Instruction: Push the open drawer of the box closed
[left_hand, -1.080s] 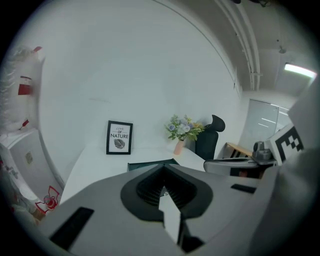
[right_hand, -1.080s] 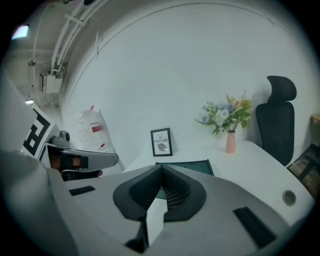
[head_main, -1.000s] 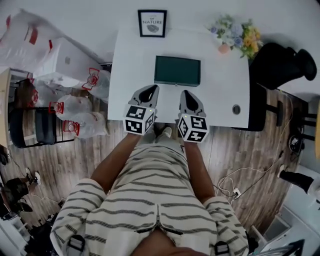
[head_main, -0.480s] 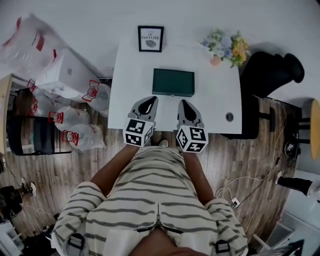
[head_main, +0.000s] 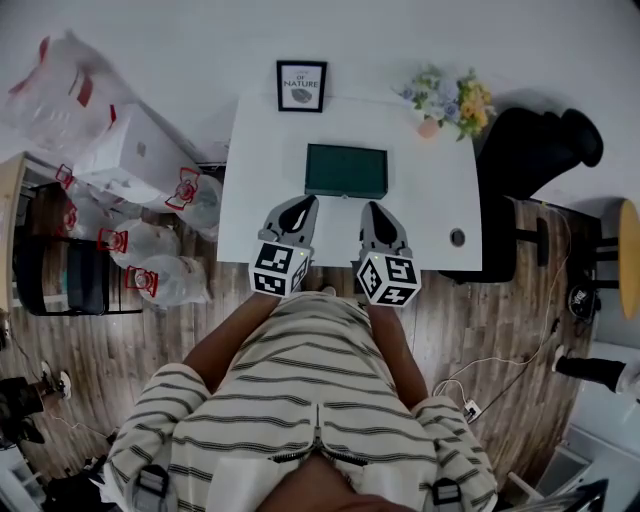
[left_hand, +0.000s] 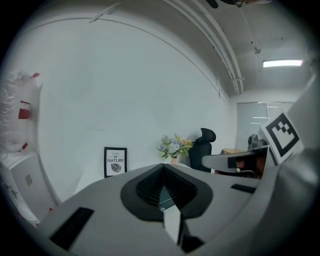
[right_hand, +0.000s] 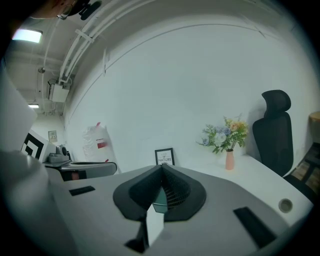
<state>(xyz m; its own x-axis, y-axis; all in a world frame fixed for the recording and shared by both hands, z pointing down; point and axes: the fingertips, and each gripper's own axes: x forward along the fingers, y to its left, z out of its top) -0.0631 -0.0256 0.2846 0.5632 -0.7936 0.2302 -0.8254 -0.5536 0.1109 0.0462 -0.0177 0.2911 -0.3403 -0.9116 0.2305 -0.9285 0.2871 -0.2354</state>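
Dark green flat box (head_main: 345, 171) mid white table (head_main: 440, 205), a plain rectangle from above. Left gripper (head_main: 303, 203) and right gripper (head_main: 369, 208): jaws together, empty, just short of it.

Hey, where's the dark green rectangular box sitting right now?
In the head view, the dark green rectangular box lies centrally on the white table, just beyond the left gripper and right gripper, with the black-framed picture behind it.
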